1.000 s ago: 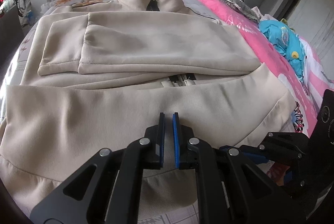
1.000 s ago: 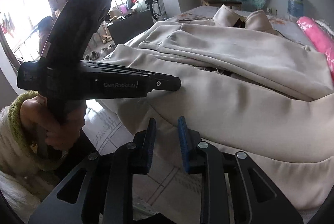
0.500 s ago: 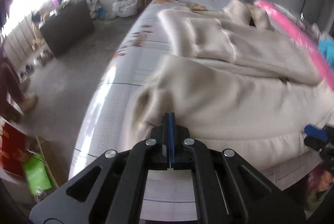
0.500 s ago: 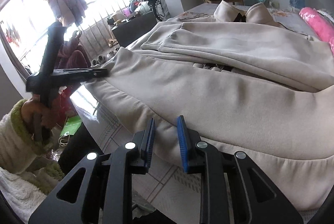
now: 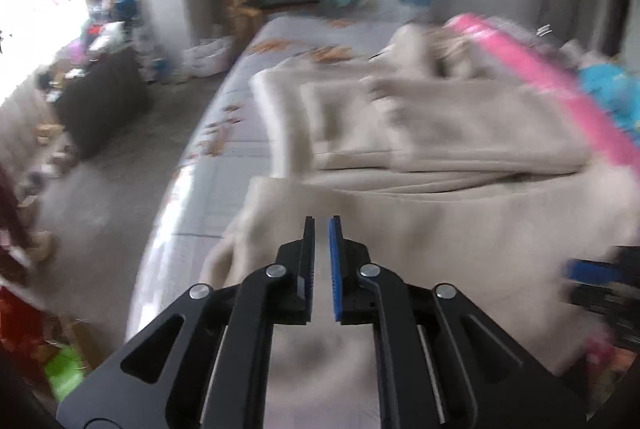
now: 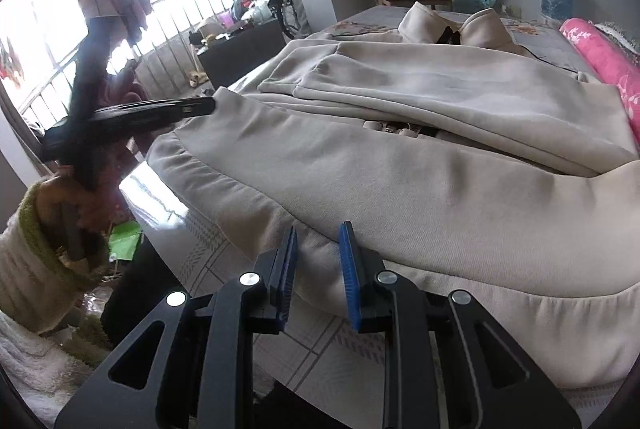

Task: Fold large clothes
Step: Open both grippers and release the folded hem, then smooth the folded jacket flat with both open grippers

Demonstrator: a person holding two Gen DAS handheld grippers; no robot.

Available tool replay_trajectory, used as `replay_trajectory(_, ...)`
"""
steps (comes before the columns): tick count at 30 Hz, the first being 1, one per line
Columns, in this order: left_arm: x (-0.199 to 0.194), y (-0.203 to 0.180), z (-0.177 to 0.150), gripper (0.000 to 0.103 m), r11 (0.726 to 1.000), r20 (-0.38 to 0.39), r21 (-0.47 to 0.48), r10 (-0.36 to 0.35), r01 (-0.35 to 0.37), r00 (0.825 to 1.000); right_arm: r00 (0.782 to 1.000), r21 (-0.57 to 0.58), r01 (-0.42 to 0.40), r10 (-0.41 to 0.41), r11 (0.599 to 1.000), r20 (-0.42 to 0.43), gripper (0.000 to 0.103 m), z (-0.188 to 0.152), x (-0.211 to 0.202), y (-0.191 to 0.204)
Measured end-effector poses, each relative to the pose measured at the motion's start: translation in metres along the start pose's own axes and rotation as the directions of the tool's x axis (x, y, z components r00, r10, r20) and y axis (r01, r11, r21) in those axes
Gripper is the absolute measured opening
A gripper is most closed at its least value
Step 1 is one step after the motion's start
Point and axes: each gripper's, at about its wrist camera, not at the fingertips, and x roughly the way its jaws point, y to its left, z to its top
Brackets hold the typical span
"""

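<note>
We see a large beige fleece jacket (image 6: 420,165) spread on the grey patterned bed (image 5: 240,133), sleeves folded across its chest and collar at the far end. Our left gripper (image 5: 321,229) hovers over the near hem, its blue-padded jaws opening with a narrow gap and no cloth between them. Our right gripper (image 6: 318,233) stands slightly apart at the hem's edge, gripping nothing.

A bed (image 6: 224,241) with a pale checked sheet carries a large beige garment (image 6: 420,165) spread flat, sleeves folded over its body – a pink patterned blanket (image 6: 604,65) lies along the far side, beside the garment
</note>
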Motion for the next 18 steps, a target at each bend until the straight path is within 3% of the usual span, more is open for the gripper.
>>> replay_trajectory(1,0.01,0.007,0.002,0.009,0.997,-0.034,-0.025,0.073,-0.074,0.997,1.0,-0.002,0.01,-0.01,1.0,-0.004,0.021,0.001,0.0,0.001)
replay_trajectory(3,-0.006,0.017,0.006,0.008,0.994,0.02,-0.106,0.035,-0.033,0.999,0.999,-0.006,0.03,-0.03,1.0,-0.011,0.021,0.002,0.0,0.003)
replay_trajectory(5,-0.022,0.017,0.009,0.008,0.992,0.071,-0.122,0.019,-0.01,0.997,0.998,-0.012,0.057,-0.057,0.998,-0.021,0.021,0.004,0.001,0.007)
replay_trajectory(8,-0.041,-0.001,0.009,0.008,0.985,0.094,-0.107,-0.126,0.135,0.988,0.994,-0.019,0.102,-0.102,0.995,-0.034,0.021,0.006,0.002,0.013)
replay_trajectory(12,-0.036,-0.052,-0.008,0.009,0.937,-0.009,0.001,-0.35,0.35,0.937,0.991,-0.002,0.128,-0.128,0.992,-0.049,0.021,0.009,0.002,0.014)
replay_trajectory(15,-0.018,-0.073,-0.024,0.009,0.931,-0.092,0.009,-0.362,0.364,0.928,0.991,0.016,0.136,-0.136,0.991,-0.017,0.021,0.015,-0.013,0.01)
replay_trajectory(16,-0.02,-0.072,-0.026,0.01,0.93,-0.058,-0.003,-0.368,0.368,0.928,0.989,0.024,0.148,-0.148,0.989,0.001,0.022,0.017,-0.019,0.007)
replay_trajectory(18,-0.021,-0.072,-0.026,0.014,0.925,-0.071,-0.012,-0.38,0.38,0.922,0.978,0.054,0.205,-0.206,0.977,0.017,0.024,0.021,-0.03,-0.004)
